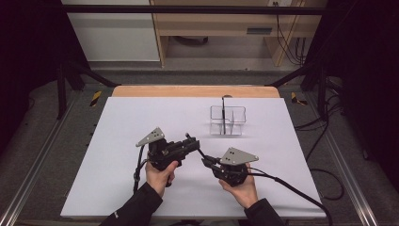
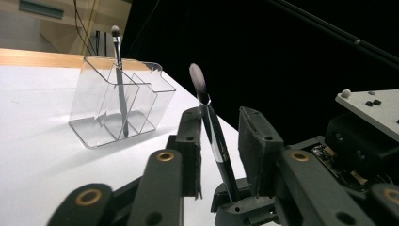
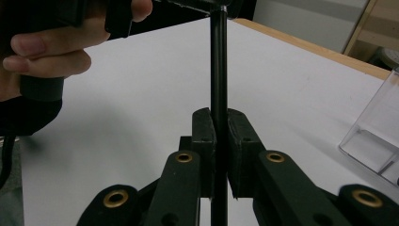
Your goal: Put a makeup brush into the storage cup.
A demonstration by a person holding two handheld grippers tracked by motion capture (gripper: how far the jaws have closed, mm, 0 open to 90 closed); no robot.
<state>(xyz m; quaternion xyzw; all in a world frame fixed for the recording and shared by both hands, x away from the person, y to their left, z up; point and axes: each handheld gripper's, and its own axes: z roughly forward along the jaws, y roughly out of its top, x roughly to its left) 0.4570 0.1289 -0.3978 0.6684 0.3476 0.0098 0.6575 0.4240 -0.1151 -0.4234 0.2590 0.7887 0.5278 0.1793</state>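
Right gripper [image 3: 220, 141] clamps the brush [image 2: 214, 136] handle above the table [image 1: 117, 141], left gripper [image 2: 220, 136] open with brush between jaws, near the holder [image 2: 117, 101].

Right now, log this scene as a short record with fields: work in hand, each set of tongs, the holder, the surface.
work: a makeup brush being passed between the two tongs
right tongs: shut on the brush handle
left tongs: jaws on either side of the brush, a gap showing on one side, not yet clamped
brush tip: bristles up, above the left jaws
clear holder: upright on the far side of the table, one brush standing in it
surface: white table
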